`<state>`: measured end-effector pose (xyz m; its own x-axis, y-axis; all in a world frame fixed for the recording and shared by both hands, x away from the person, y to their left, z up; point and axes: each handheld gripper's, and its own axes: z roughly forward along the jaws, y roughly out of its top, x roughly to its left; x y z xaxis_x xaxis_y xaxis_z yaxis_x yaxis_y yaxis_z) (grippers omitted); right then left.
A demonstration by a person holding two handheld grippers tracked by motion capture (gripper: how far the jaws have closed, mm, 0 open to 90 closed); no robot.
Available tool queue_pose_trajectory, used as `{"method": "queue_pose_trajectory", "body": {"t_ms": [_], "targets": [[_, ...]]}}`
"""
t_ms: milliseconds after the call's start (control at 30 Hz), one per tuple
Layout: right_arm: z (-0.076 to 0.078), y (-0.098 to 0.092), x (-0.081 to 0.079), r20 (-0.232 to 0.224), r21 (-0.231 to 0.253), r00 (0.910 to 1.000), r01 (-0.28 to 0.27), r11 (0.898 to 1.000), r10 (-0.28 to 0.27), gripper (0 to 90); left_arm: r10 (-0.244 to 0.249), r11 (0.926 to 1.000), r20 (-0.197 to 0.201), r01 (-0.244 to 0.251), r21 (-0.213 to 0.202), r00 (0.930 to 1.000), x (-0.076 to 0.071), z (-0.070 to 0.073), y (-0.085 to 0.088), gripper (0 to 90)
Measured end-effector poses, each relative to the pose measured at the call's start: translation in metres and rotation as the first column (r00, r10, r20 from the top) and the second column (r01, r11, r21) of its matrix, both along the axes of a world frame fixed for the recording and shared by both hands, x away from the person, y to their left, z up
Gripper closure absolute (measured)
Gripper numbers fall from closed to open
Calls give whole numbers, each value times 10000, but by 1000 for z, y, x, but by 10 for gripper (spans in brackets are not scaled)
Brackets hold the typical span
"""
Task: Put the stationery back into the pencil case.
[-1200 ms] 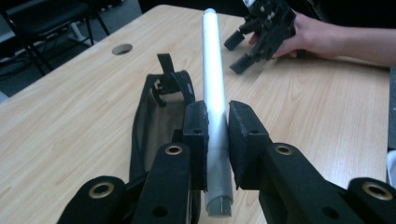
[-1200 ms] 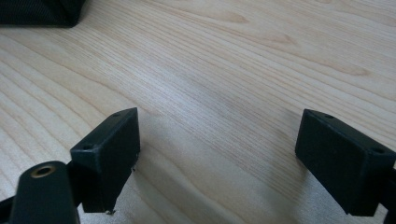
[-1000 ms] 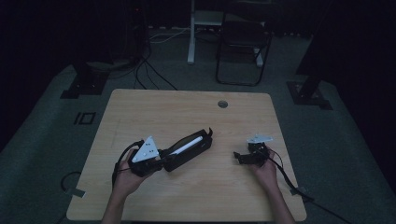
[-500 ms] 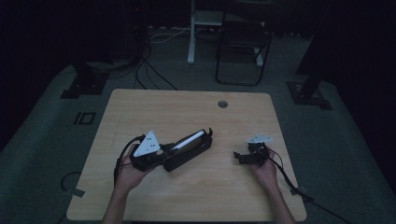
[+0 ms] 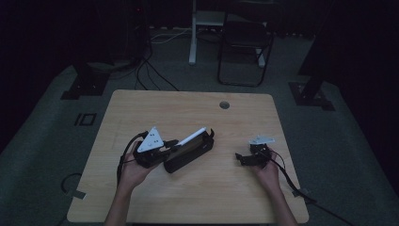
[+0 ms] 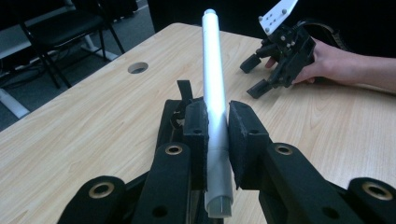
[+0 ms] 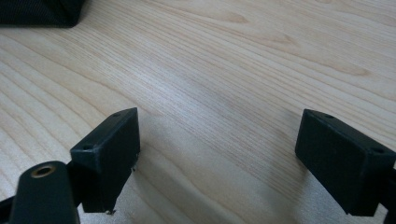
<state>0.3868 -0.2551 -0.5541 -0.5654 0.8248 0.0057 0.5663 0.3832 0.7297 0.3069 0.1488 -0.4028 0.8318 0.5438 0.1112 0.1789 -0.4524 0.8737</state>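
Your left gripper point(image 6: 217, 135) is pinching a silver pen point(image 6: 214, 84) near its butt end, both pads pressed flat against the barrel, with most of its length sticking out past the jaws, up and away over the surface point(image 6: 93, 116). From the high view the pen point(image 5: 192, 137) lies slanted above the black case point(image 5: 188, 153), which rests on the surface just beside your left hand point(image 5: 134, 169); the case appears open, though the dim light leaves its inside hard to read.

Your right gripper point(image 7: 219, 154) is spread wide with nothing between its jaws, sitting low over bare wood. It rests well apart from the case, at the right side of the surface point(image 5: 226, 188), in your right hand point(image 5: 268, 172).

The risk lies in the grip. You hold a smooth round barrel near one end, so the long free end acts as a lever: if the tip catches the case rim or its strap loop point(image 6: 184, 91), the pen could pivot or slide in the pads. The case is held by nothing, so any push from the pen could shove it across the surface. Bringing the right gripper over to steady the case would probably help.
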Motion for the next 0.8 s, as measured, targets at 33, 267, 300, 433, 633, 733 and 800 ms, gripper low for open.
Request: {"method": "queue_pose_trajectory", "body": {"t_ms": [33,267,300,433,633,733,800], "targets": [[0,0,0,-1,1,10000,3,10000,-3,140,0,10000,0,0,0,10000,0,0,0,786],[0,0,0,0,5,10000,0,10000,0,141,-42,10000,-85,42,-35,10000,6,1,-2,786],[0,0,0,0,3,10000,1,10000,-1,140,-62,10000,-97,62,-13,9999,8,1,-3,786],[0,0,0,7,0,10000,-5,10000,5,141,-74,10000,-178,74,2,9998,11,0,-4,786],[0,0,0,17,-3,10000,-9,10000,9,140,-99,10000,-256,99,9,9996,15,0,-6,786],[0,0,0,11,0,10000,-8,10000,8,140,-104,9999,-282,105,35,9995,16,-1,-6,786],[0,0,0,11,-8,10000,-12,10000,12,141,-111,9999,-308,114,73,9995,18,-1,-7,786]]}}
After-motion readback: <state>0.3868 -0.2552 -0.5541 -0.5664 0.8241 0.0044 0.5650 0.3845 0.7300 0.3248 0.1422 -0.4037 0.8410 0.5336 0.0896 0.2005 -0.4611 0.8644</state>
